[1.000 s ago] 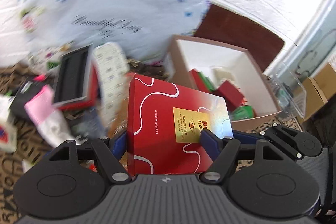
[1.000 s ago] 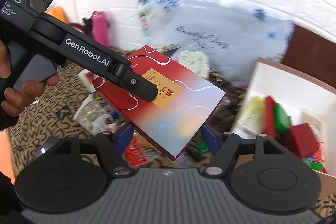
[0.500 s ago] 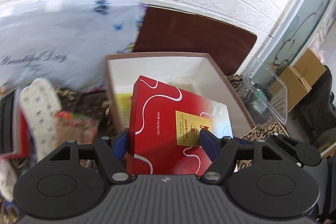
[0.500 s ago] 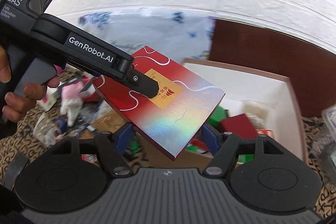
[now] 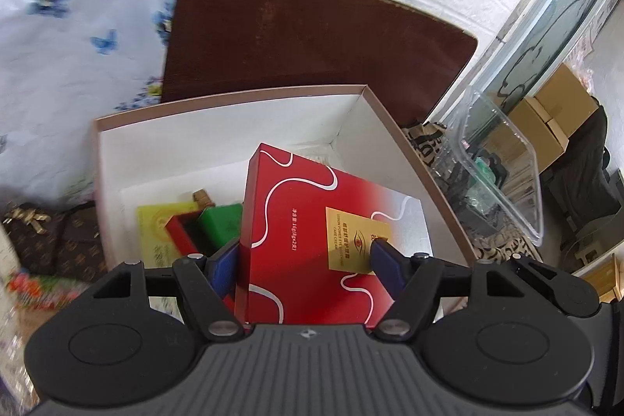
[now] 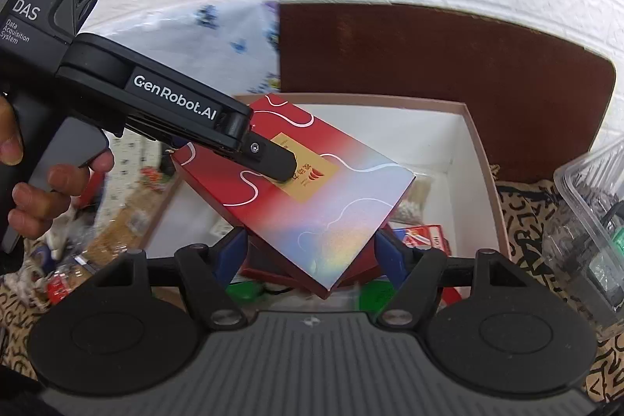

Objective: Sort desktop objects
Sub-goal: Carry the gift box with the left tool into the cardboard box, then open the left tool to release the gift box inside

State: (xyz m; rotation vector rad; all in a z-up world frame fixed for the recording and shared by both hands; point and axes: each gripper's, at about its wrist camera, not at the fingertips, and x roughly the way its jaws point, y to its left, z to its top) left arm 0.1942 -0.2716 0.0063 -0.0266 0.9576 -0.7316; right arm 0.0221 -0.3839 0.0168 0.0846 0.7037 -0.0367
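My left gripper is shut on a flat red box with white wavy lines and a gold label. It holds the box tilted above the open brown cardboard box with white inside walls. The right wrist view shows the same red box over the cardboard box, with the left gripper's finger pressed on its label. My right gripper is open and empty, its blue pads on either side below the red box's low corner. Red, green and yellow small boxes lie inside.
A dark brown board leans on the white wall behind the box. A clear plastic tray stands to the right. A floral white bag and loose clutter lie to the left on a patterned cloth.
Both grippers have swung right, from over the clutter to over the open cardboard box. The left gripper still holds the red box, now lower over the box's inside.
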